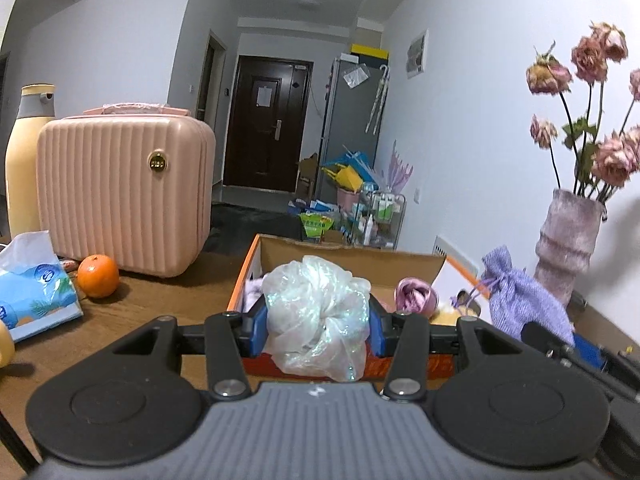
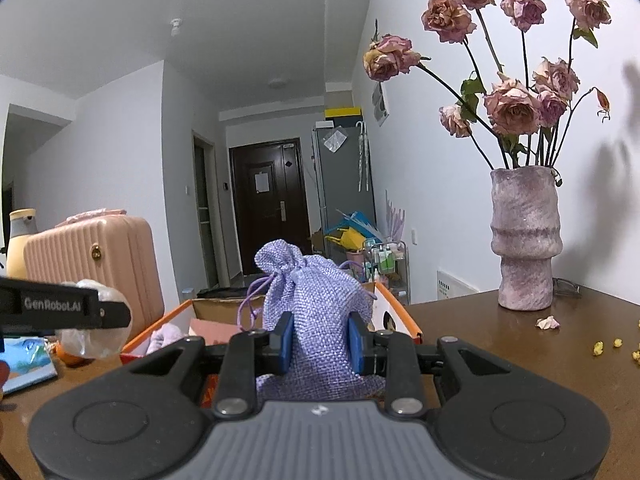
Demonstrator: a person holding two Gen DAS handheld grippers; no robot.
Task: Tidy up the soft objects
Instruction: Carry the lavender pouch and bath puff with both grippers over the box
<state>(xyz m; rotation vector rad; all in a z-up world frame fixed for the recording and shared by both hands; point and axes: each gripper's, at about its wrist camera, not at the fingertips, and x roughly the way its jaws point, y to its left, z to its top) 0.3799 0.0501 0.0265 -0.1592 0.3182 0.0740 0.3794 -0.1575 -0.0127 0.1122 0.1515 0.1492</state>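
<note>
1. Left wrist view: left tongs (image 1: pixel 318 322) clamped on a crumpled iridescent plastic bag (image 1: pixel 318 312), blue pads pressed into both its sides. Held just in front of and above the near wall of an open cardboard box (image 1: pixel 352 254) with orange sides. Already inside: a pale lilac cloth (image 1: pixel 253 294) at the left, a pink satin scrunchie (image 1: pixel 414 295) at the right. On the desk (image 1: pixel 160 308) off to the left: a pink ribbed case (image 1: pixel 124 192), an orange (image 1: pixel 98 276), a tissue pack (image 1: pixel 34 284).

2. Right wrist view: right tongs (image 2: pixel 320 344) clamped on a lilac drawstring pouch (image 2: pixel 316 300), upright, cinched neck on top, carried over the box's right end. Vase of dried roses (image 2: pixel 526 236) well apart on the right.

3. Step in hand, judged: carrying both soft items to the box, neither yet released.

4. Next move calls for: bringing the bag forward past the near wall, lowering into the free middle, then parting the tongs; likewise for the pouch. Light, springy plastic likely to cling to a pad or puff back up.
</note>
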